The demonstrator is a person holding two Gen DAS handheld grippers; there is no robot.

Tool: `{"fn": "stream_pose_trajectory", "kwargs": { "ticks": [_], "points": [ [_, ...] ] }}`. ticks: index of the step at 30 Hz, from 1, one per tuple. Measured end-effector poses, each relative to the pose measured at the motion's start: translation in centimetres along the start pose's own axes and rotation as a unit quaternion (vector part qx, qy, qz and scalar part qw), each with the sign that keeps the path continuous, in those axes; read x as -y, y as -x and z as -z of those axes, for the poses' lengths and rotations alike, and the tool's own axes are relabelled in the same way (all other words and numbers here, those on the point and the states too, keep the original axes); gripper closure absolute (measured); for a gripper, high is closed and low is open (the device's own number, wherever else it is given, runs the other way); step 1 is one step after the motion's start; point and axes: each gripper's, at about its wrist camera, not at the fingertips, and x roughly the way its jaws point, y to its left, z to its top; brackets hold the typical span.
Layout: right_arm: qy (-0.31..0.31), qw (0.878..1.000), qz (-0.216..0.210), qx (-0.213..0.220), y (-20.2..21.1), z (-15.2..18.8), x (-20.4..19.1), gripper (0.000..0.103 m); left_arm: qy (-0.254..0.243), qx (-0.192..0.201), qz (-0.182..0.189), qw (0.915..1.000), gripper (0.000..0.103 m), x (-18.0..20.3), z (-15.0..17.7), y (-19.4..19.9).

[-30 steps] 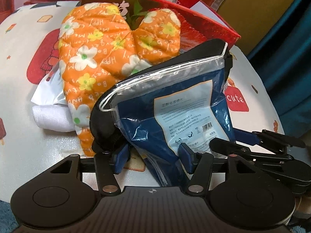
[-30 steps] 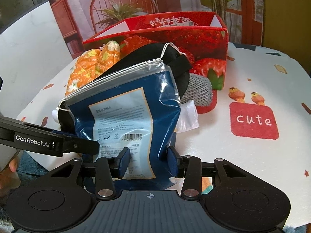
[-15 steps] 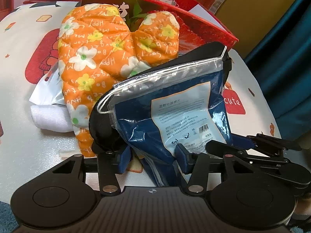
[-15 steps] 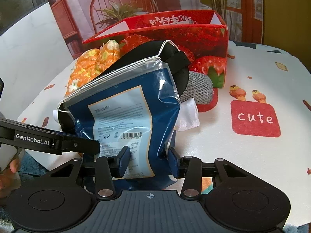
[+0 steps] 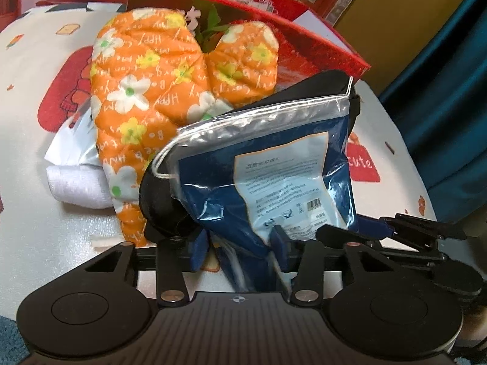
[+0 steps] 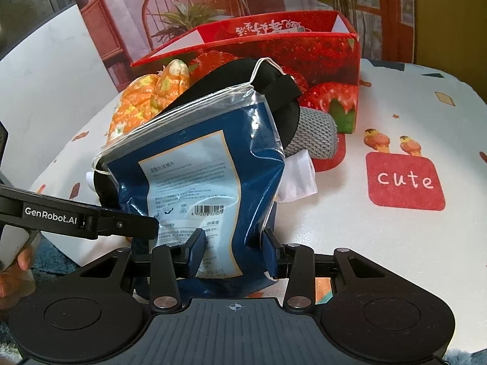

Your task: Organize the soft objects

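A blue plastic pouch with a clear drawstring top stands upright at the near table edge. Its lower end sits between the jaws of my right gripper; both pads press on it and the jaws are closing further. My left gripper comes in from the left onto the pouch's bottom corner. Its jaws are closing, the right pad touching the pouch and the left pad a sliver off. Behind the pouch lie a black padded item and an orange floral oven mitt.
A red strawberry-print box stands open at the back of the pile. A grey knit piece and a white cloth lie right of the pouch. Another white cloth and a plastic bag lie left of the mitt.
The left jaws have narrowed markedly around the pouch's bottom corner. The right jaws have squeezed in a little, and the pouch is more crumpled. Neither hand has shifted.
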Motion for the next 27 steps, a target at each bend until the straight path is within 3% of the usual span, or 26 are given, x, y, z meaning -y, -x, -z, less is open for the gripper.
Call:
{"fn": "stream_pose_trajectory", "kwargs": {
  "ticks": [8, 13, 19, 27],
  "points": [
    [0.03, 0.998, -0.007, 0.051, 2.3, -0.6, -1.3, 0.078, 0.006, 0.049, 0.017, 0.9986, 0.066, -0.4, -0.4, 2.4],
    [0.039, 0.995, -0.016, 0.092, 4.0, -1.8, -1.8, 0.078, -0.017, 0.116, 0.019, 0.9929, 0.066, 0.3, -1.2, 5.3],
    [0.05, 0.989, -0.024, 0.136, 5.6, -4.7, -2.3, 0.078, -0.045, 0.177, 0.011, 0.9832, 0.066, 1.9, -3.1, 8.0],
    [0.076, 0.981, -0.018, 0.175, 5.8, -9.6, -3.5, 0.078, -0.055, 0.222, -0.004, 0.9734, 0.066, 2.6, -7.1, 9.2]
  ]
}}
